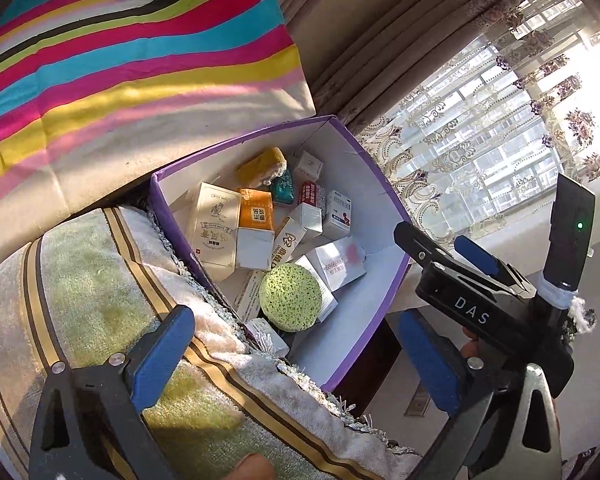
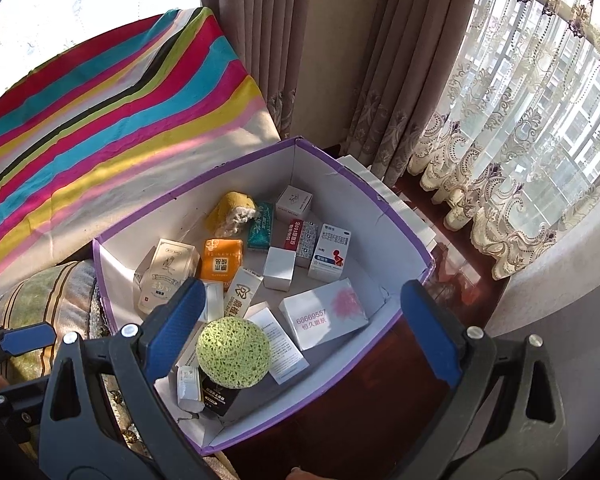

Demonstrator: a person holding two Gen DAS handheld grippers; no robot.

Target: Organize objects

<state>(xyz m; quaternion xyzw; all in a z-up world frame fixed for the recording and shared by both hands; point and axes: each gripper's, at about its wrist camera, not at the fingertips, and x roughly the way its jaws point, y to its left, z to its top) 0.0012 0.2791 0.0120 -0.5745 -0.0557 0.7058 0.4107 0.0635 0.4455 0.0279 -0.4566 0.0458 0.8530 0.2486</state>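
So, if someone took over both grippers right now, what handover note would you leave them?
Left gripper: open, nothing between its pads, hovering over the near end of the purple box.
Right gripper: open and empty too, above the same box.
In the box: round green sponge on top of the near pile, yellow sponge at the far end, orange box, white box with a pink smudge, and a mix of other small cartons.
Done: everything in view sits inside the box.
Left: no loose items show on the striped cloth or towel; check outside these views before stopping.
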